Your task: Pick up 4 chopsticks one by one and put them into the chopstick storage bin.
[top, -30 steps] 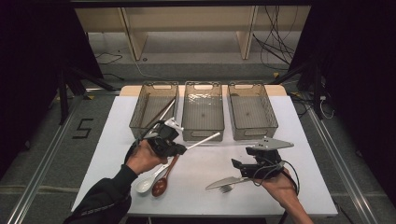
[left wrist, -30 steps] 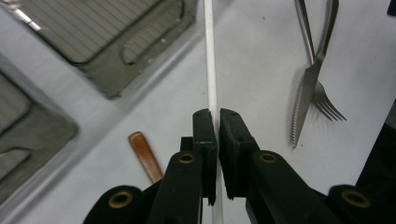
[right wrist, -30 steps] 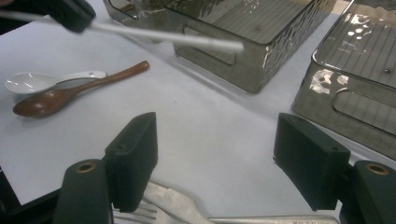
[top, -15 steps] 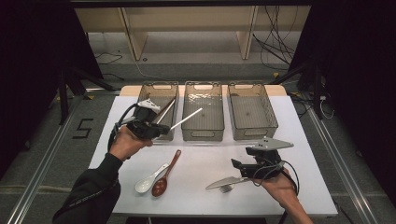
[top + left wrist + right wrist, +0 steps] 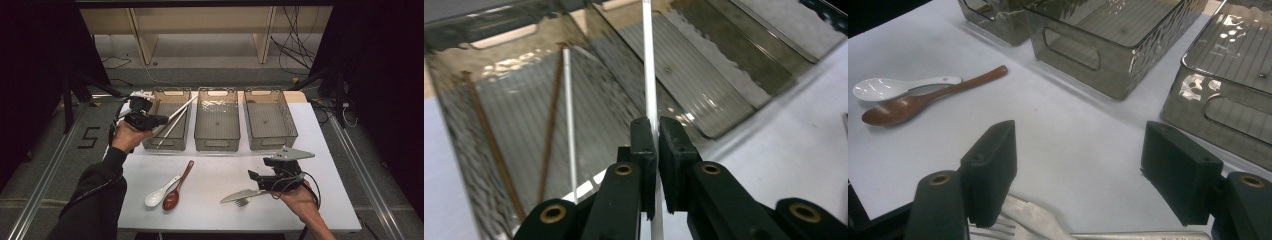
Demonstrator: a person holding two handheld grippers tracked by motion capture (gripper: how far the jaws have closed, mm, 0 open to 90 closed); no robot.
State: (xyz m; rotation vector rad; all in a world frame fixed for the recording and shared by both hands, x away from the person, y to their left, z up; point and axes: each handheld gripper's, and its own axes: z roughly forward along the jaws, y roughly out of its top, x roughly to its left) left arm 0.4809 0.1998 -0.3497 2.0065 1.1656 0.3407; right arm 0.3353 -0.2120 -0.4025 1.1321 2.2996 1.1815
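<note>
The left tongs (image 5: 162,120), toward the upper left of the high view, are clamped on a white chopstick (image 5: 648,75), pinched near one end so that most of its length juts out over the leftmost of three smoky clear bins (image 5: 183,92). In the left gripper view that bin already holds another white chopstick (image 5: 569,120) and two brown ones (image 5: 550,127), lying lengthwise on its ribbed floor. The step in hand looks like sorting cutlery by kind, with this chopstick bound for the same bin. To do it well, the stick should be turned parallel to the bin's long sides and to the sticks already inside, then lowered until its free end is below the rim before the tongs part; let go while it crosses the rim at an angle and it may bridge the wall or tip out onto the worktop (image 5: 220,165). The right tongs (image 5: 1088,165) stand apart, gripping nothing, low at the right of the high view just above a knife (image 5: 242,195) and fork (image 5: 242,202) on the worktop. A white spoon (image 5: 159,192) and a brown wooden spoon (image 5: 176,187) lie touching at lower centre, well apart from the bins.
</note>
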